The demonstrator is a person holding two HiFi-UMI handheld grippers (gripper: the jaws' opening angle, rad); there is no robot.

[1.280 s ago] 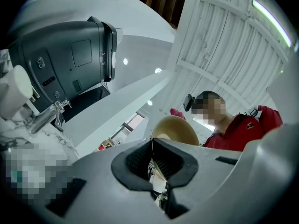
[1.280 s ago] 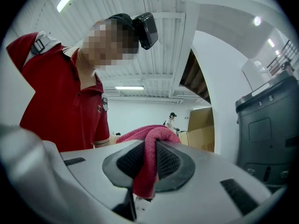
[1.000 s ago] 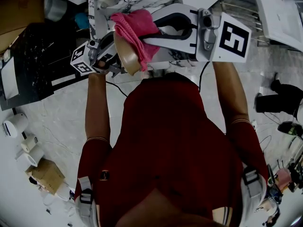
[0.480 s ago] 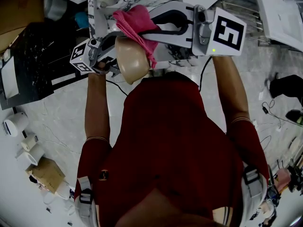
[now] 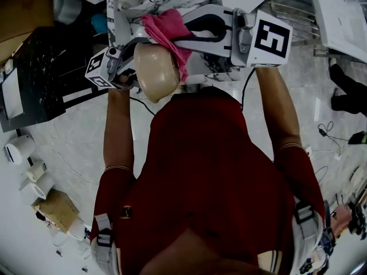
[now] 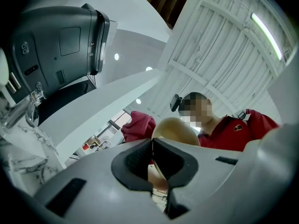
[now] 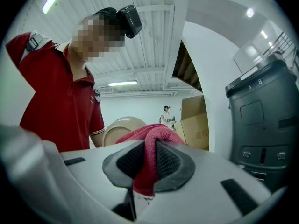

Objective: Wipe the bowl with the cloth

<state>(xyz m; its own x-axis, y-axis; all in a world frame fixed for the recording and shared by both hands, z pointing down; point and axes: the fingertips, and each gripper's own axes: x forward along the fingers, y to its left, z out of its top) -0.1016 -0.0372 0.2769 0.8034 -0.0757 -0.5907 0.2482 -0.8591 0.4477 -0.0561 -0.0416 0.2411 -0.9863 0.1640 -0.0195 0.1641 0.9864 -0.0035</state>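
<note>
A tan bowl is held up in front of the person, its rounded underside toward the head camera. My left gripper is shut on the bowl's rim; in the left gripper view the thin rim runs between the dark pads of my left gripper. A pink cloth lies against the bowl's far side. My right gripper is shut on the cloth. In the right gripper view a fold of the cloth is pinched in my right gripper, with the bowl just behind.
A marble counter lies under both grippers, with a dark machine on it. Black mat at left, paper rolls on the floor, a wire rack at right. Cardboard boxes and a distant person stand beyond.
The bowl has tipped so more of its underside faces the head camera. My right gripper with the cloth has shifted slightly left and lower against the bowl. The left gripper stayed put.
</note>
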